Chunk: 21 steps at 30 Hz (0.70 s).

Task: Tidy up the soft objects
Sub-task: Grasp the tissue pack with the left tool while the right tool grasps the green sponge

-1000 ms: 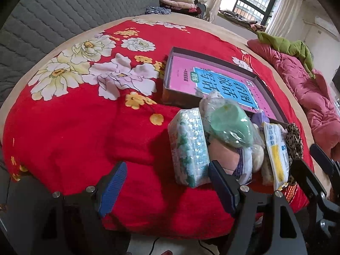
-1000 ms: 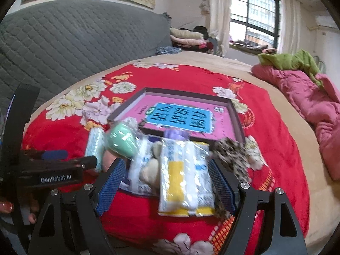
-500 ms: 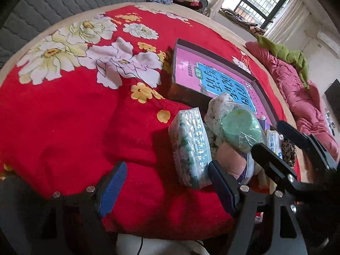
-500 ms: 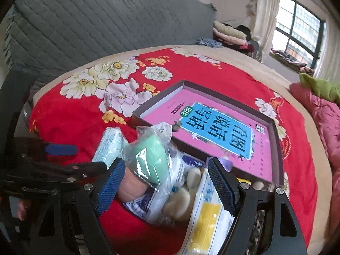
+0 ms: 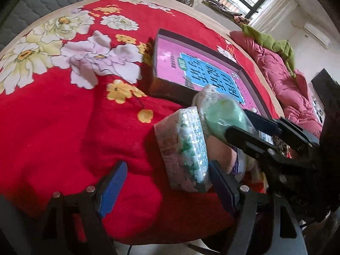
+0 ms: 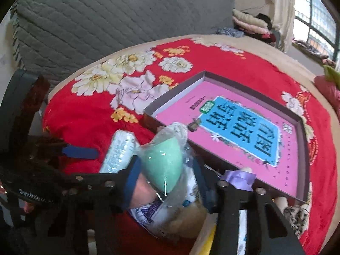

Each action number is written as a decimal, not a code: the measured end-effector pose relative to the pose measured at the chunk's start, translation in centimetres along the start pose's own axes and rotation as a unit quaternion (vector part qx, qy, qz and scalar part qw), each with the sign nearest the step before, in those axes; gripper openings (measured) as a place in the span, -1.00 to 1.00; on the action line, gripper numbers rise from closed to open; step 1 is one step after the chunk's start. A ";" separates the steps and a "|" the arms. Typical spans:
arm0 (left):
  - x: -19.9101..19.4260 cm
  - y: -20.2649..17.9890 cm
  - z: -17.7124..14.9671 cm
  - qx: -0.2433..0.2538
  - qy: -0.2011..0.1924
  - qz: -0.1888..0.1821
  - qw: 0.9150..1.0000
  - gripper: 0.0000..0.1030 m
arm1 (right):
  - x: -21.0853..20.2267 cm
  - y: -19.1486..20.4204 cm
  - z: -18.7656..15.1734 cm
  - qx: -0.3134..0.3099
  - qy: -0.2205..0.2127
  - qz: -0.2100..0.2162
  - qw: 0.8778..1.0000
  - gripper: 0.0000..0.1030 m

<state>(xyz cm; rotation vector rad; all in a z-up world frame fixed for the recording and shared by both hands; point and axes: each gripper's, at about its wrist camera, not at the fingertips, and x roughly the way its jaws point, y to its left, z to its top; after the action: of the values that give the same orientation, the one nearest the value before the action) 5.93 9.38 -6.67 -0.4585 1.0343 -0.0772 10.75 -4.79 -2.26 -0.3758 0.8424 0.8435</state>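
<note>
A pile of soft packaged items lies on the red floral blanket (image 5: 63, 110) before a shallow box with a pink and blue bottom (image 6: 240, 127). My right gripper (image 6: 165, 176) is closed around a clear bag holding green and pink sponges (image 6: 163, 161); the bag also shows in the left wrist view (image 5: 223, 116). My left gripper (image 5: 167, 182) is open, with a white and green tissue pack (image 5: 187, 153) between its fingers, not squeezed. The tissue pack shows in the right wrist view (image 6: 119, 150).
A purple ribbon item (image 6: 240, 178) and a leopard-print cloth (image 6: 297, 214) lie by the box's near edge. A pink quilt (image 5: 286, 85) with a green cloth lies to the right. A grey quilted headboard (image 6: 106, 21) stands behind the bed.
My right gripper moved left over the pile and narrowed its jaws around the sponge bag. My left gripper moved closer to the tissue pack.
</note>
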 end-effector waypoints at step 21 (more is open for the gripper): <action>2.2 0.9 1.7 -0.047 0.007 -0.078 0.996 0.01 | -5.3 -2.4 -1.9 0.073 -0.090 -0.032 0.993 -0.26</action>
<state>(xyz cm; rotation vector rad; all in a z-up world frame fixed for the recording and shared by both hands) 8.34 10.18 -8.08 -0.6246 1.0169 -0.1710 9.68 -10.10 0.54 -0.1930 0.7155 0.7403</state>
